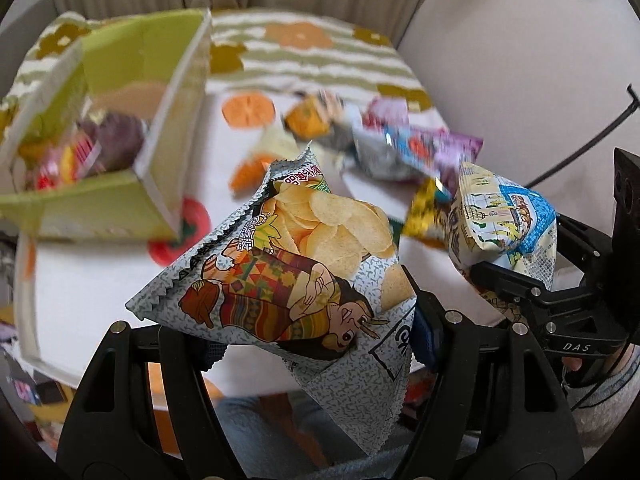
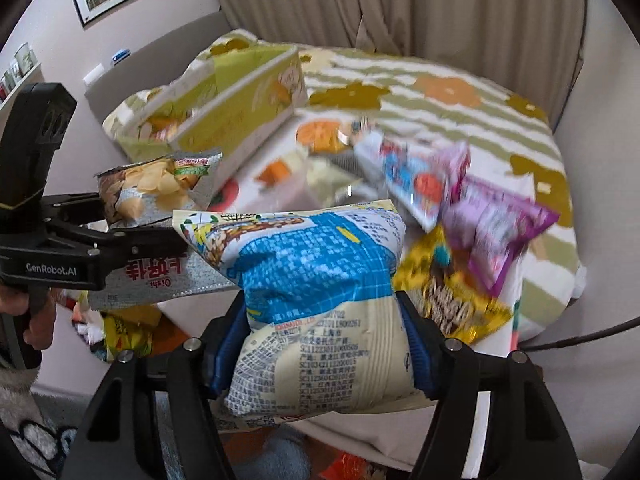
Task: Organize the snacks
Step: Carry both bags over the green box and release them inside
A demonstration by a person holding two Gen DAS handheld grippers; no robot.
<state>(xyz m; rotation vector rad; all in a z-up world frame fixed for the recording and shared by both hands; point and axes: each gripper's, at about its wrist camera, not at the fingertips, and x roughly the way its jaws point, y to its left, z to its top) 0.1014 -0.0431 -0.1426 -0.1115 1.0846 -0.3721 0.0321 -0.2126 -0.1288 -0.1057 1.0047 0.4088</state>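
Snacks are being moved into the green box, and this is the carrying step. The green box sits on the bed, with some snacks already inside it. All the places below are told from that box.

Just right of the box and nearer the camera, the left gripper holds the grey chip bag up in the air. Its jaws are clamped on the bottom part of the bag. Further right of the box, a loose pile of snacks lies on the bed, well apart from the box. It looks blurry, so I cannot name each pack. Furthest right from the box, the right gripper holds the blue and cream snack bag, also up in the air. Its jaws are squeezed tight on the middle of that bag.

I think both bags should go into the box next. Each hand needs to move over the open top, then let go. The chip bag is nearer, so it may go first.
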